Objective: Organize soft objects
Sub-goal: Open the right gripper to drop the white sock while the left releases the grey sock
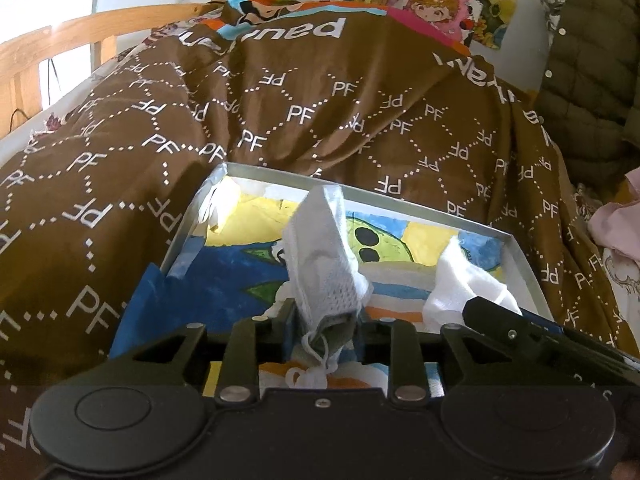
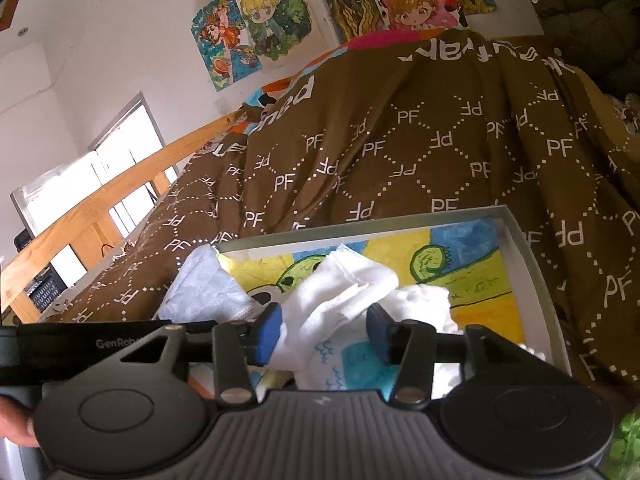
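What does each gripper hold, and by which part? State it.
Left gripper pinches the grey-white sock at its lower end. Right gripper is open around a white sock.

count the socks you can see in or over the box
2. A grey sock pinched upright by the left gripper; a white sock between the open right gripper fingers. More white fabric in the box may be others.

Wooden-framed bed (image 1: 60, 46); brown PF-patterned quilt (image 1: 320, 112) spread over it; shallow grey box with painted bottom (image 1: 524, 264) resting on quilt
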`<state>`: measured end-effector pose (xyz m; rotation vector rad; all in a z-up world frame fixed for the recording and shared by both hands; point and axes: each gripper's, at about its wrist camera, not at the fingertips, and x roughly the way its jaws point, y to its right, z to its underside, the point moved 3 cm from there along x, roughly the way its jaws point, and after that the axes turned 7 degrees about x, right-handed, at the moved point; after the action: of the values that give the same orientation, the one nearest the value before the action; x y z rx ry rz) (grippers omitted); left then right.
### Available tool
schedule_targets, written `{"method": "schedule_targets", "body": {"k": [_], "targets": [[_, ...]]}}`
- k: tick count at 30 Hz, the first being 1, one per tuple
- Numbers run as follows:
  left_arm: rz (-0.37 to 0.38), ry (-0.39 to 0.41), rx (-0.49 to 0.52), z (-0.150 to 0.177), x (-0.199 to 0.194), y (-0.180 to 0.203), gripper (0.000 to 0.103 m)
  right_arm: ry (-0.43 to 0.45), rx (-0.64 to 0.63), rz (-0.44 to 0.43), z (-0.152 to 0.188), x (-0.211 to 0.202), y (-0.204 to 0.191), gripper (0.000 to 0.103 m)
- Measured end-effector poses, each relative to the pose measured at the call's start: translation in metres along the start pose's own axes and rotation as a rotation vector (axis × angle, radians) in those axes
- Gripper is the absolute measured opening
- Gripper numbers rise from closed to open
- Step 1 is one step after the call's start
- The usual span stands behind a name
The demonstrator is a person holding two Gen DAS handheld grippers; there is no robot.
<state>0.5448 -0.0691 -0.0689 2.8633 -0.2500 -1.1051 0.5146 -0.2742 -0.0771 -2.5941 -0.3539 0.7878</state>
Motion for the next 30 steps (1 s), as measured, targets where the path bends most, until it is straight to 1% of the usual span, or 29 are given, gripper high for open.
{"method": "schedule_targets", "body": {"k": [3, 4, 6, 8, 11, 13, 14, 16, 19, 22, 25, 27, 30], "targets": [[-0.005, 0.002, -0.002, -0.001, -0.001, 0.0, 0.036, 0.003, -0.002, 0.009, -0.001, -0.001, 0.0, 0.064], [-0.008, 0.004, -0.002, -0.001, -0.002, 0.001, 0.041, 0.003, -0.003, 0.012, -0.002, -0.002, 0.0, 0.068], [-0.014, 0.01, -0.005, -0.001, -0.004, 0.001, 0.047, 0.009, -0.004, 0.017, -0.003, -0.005, 0.0, 0.072], [-0.022, 0.014, -0.011, -0.002, -0.007, 0.0, 0.056, 0.015, -0.004, 0.022, -0.005, -0.008, 0.0, 0.079], [-0.038, 0.021, -0.02, -0.001, -0.012, -0.003, 0.062, 0.033, -0.021, 0.03, -0.008, -0.015, -0.001, 0.089], [-0.049, 0.032, -0.034, -0.001, -0.017, -0.005, 0.067, 0.047, -0.037, 0.042, -0.011, -0.021, -0.002, 0.093], [-0.057, 0.04, -0.041, -0.001, -0.02, -0.006, 0.07, 0.056, -0.044, 0.05, -0.012, -0.024, -0.003, 0.094], [-0.066, 0.063, -0.047, -0.001, -0.028, -0.007, 0.074, 0.071, -0.05, 0.062, -0.015, -0.03, -0.003, 0.096], [-0.076, 0.108, -0.043, -0.002, -0.045, -0.009, 0.083, 0.098, -0.056, 0.068, -0.02, -0.044, -0.005, 0.1], [-0.081, 0.145, -0.039, -0.004, -0.065, -0.011, 0.088, 0.131, -0.063, 0.053, -0.025, -0.06, -0.01, 0.103], [-0.103, 0.171, -0.04, -0.003, -0.087, -0.01, 0.094, 0.172, -0.072, 0.029, -0.029, -0.083, -0.017, 0.103], [-0.104, 0.199, -0.041, -0.002, -0.105, -0.008, 0.096, 0.207, -0.083, 0.018, -0.031, -0.101, -0.022, 0.103], [-0.104, 0.24, -0.033, 0.001, -0.132, -0.004, 0.101, 0.264, -0.104, 0.026, -0.03, -0.129, -0.032, 0.103]]}}
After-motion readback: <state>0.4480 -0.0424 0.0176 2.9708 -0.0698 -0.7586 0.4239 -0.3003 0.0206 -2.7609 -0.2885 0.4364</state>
